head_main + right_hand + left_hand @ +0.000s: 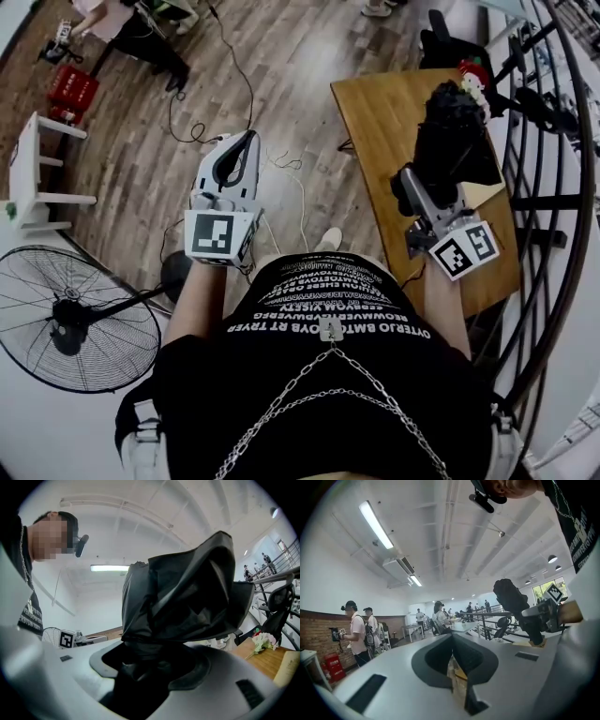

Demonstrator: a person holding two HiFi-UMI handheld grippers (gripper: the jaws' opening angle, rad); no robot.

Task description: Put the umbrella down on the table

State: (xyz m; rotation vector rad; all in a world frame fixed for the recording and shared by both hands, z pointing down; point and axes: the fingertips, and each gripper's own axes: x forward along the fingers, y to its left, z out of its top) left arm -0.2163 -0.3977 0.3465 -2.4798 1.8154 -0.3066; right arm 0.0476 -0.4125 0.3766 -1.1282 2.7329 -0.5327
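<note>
**Umbrella** (455, 131): black, folded, its canopy loose and bunched. It stood at the upper right of the head view, over the wooden surface (375, 112); whether it touched could not be told.

**Right gripper** (424, 187): its jaws were clamped wide on the bundled cloth near the lower end.

**Left gripper** (242, 150): centre left of the frame, jaws together and empty.

**Handling, as judged:** probably light, with soft, slippery fabric over a stiff shaft. The cloth could slide or sag, so a hold around the shaft itself looked soundest.

We stand in a big open shared workspace: long white fluorescent ceiling lights (375, 524), brown wood-plank floor (291, 56) trailing thin black cables (250, 98), curved black metal railing (589, 178), several standing people (357, 631).
</note>
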